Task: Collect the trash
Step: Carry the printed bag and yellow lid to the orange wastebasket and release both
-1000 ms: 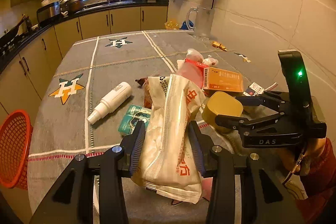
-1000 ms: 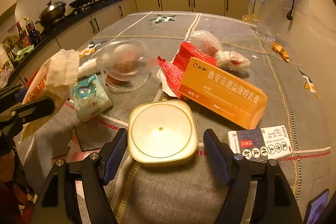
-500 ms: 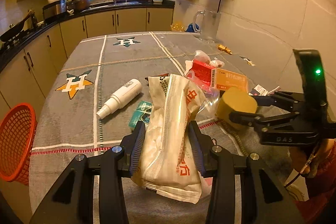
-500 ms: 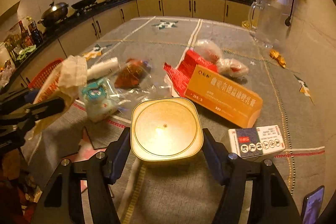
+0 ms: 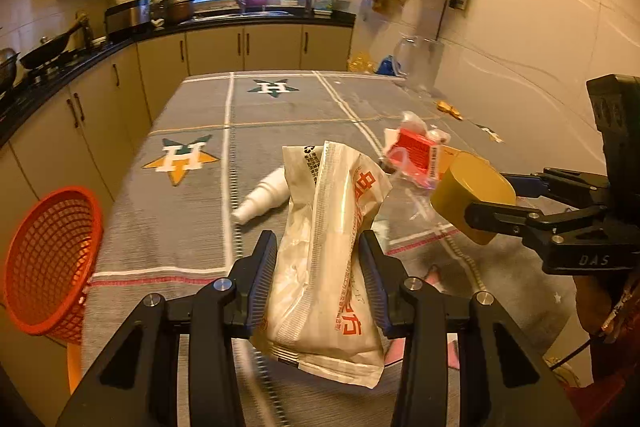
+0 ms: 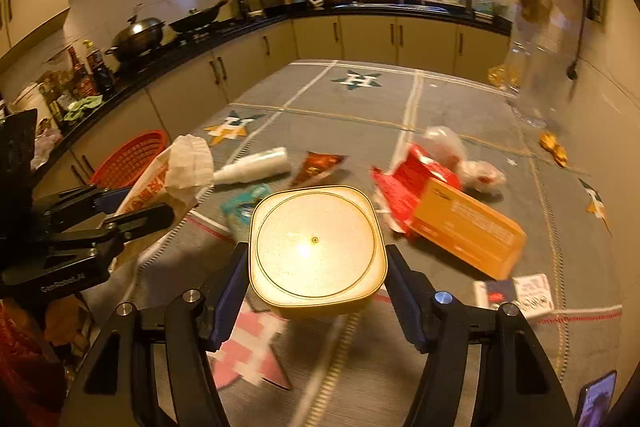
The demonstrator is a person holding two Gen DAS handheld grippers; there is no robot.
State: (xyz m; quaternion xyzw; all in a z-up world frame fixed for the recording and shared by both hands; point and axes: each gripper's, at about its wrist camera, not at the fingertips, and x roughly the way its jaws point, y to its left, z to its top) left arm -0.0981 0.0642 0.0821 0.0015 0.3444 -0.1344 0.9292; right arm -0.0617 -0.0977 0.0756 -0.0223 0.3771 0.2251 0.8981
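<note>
Right now the left tongs [image 5: 318, 279] are clamped on a crumpled white bag with orange print [image 5: 328, 267], which stands up between the pads and hangs clear of the bench [image 5: 192, 227]. Beside them, the right tongs [image 6: 316, 291] grip a square gold-rimmed tub [image 6: 314, 247] by its two sides, lifted off the cloth; from the left camera that tub shows as a yellow block [image 5: 472, 195] pinched at the far right.

Spread out beyond both pairs, more rubbish lies on the grey cloth with star emblems: a white spray bottle [image 6: 256, 167] on its side, a small teal packet [image 6: 240, 205] partly hidden behind the tub, a brown triangular wrapper [image 6: 316, 165], a torn red carton [image 6: 412, 171], an orange box [image 6: 468, 227] lying across it, clear plastic bags [image 6: 472, 167] behind, and a small white-and-dark medicine box [image 6: 516, 293] near the right tongs.

An orange mesh basket [image 5: 48, 263] sits at the bench's left edge, well apart from the tub. A clear glass jug [image 6: 536, 83] stands at the far right by the wall.
</note>
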